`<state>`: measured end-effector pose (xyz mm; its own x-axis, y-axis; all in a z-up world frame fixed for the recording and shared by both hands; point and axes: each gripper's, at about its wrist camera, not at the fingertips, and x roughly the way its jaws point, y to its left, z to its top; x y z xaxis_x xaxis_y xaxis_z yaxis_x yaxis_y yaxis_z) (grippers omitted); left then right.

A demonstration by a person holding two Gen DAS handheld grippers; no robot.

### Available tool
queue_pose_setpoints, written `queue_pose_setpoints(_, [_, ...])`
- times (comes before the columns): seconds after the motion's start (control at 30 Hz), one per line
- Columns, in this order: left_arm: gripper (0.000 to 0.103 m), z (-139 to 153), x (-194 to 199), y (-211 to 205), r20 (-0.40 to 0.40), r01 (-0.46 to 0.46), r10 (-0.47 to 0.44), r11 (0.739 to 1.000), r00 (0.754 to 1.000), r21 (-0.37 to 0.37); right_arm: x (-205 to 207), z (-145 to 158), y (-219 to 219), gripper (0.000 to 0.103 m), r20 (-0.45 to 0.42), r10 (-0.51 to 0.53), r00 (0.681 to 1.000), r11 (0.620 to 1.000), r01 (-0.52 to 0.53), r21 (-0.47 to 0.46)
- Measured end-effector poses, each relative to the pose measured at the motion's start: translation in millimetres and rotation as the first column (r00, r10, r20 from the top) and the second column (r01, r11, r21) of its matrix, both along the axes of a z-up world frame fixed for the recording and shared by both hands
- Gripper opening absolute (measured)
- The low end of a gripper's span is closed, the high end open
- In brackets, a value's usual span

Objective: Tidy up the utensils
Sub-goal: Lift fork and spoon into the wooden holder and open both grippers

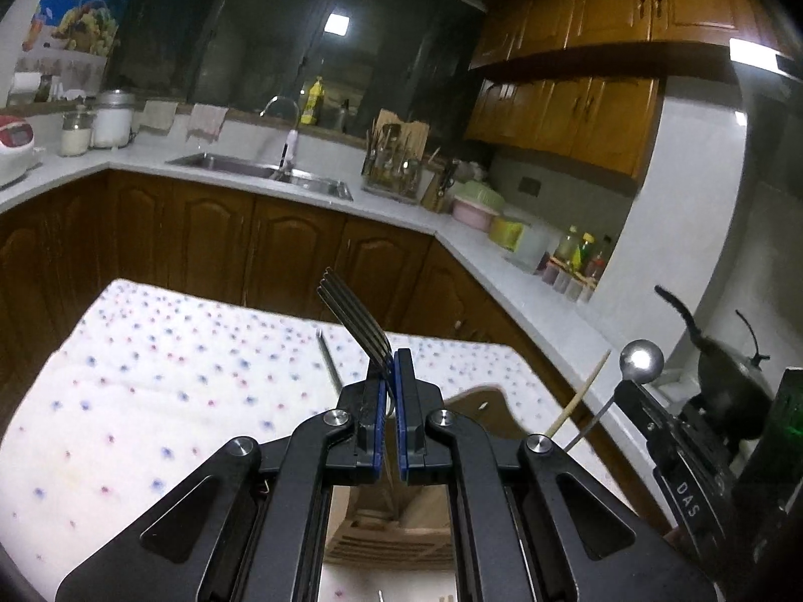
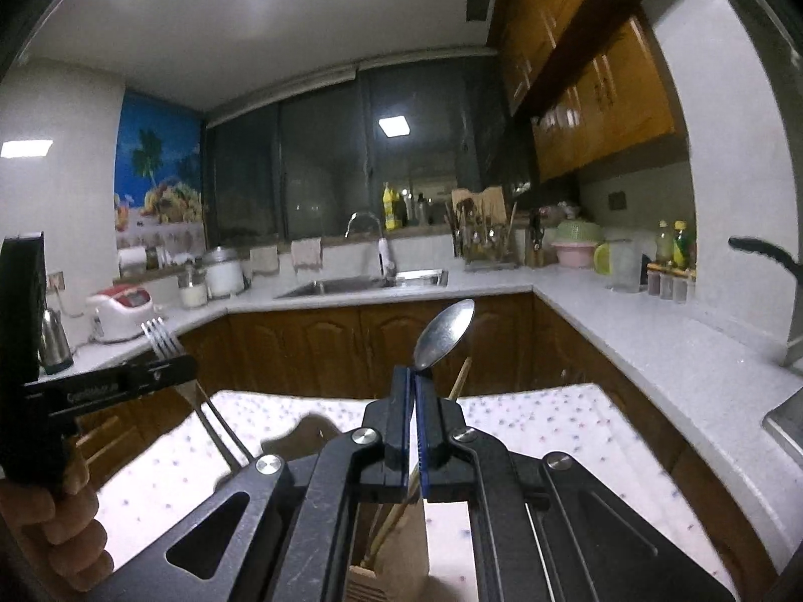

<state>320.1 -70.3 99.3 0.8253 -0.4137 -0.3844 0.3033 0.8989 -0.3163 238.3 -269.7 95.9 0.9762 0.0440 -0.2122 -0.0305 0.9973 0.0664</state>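
My left gripper (image 1: 393, 368) is shut on a metal fork (image 1: 354, 318); its tines point up and away above the dotted cloth. It also shows in the right wrist view (image 2: 160, 368) at the left, fork tines (image 2: 159, 338) sticking up. My right gripper (image 2: 414, 381) is shut on a metal spoon (image 2: 444, 333), bowl up. From the left wrist view the spoon (image 1: 641, 361) and right gripper (image 1: 667, 431) are at the right, with a wooden chopstick (image 1: 582, 396) beside them. A wooden holder (image 2: 396, 537) with chopsticks stands under the right gripper.
A table under a white dotted cloth (image 1: 150, 391) lies below. A second thin metal utensil (image 1: 328, 358) lies on it. Beyond are a counter with a sink (image 1: 266, 173), a utensil rack (image 1: 396, 170), jars, bottles (image 1: 577, 256) and a rice cooker (image 2: 120, 311).
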Motion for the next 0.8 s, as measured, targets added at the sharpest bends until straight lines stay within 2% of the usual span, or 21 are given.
queue_pose_setpoints(0.23, [0.003, -31.3, 3.7, -6.1, -0.069, 0.016, -0.015, 1.0, 0.998, 0.022, 9.5, -23.8, -4.4, 0.002, -0.085, 0.023, 0.996, 1.0, -0.021, 0.018])
queue_pose_setpoints(0.4, [0.003, -41.8, 1.0, -14.1, -0.09, 0.03, -0.025, 0.998, 0.996, 0.053, 15.3, -33.8, -8.9, 0.002, -0.145, 0.048, 0.988, 0.998, -0.04, 0.053])
queue_pose_setpoints(0.8, [0.003, -42.5, 3.1, -11.6, -0.113, 0.037, -0.031, 0.998, 0.993, 0.047, 19.9, -38.0, -10.7, 0.002, -0.187, 0.067, 0.98, 0.995, -0.051, 0.085])
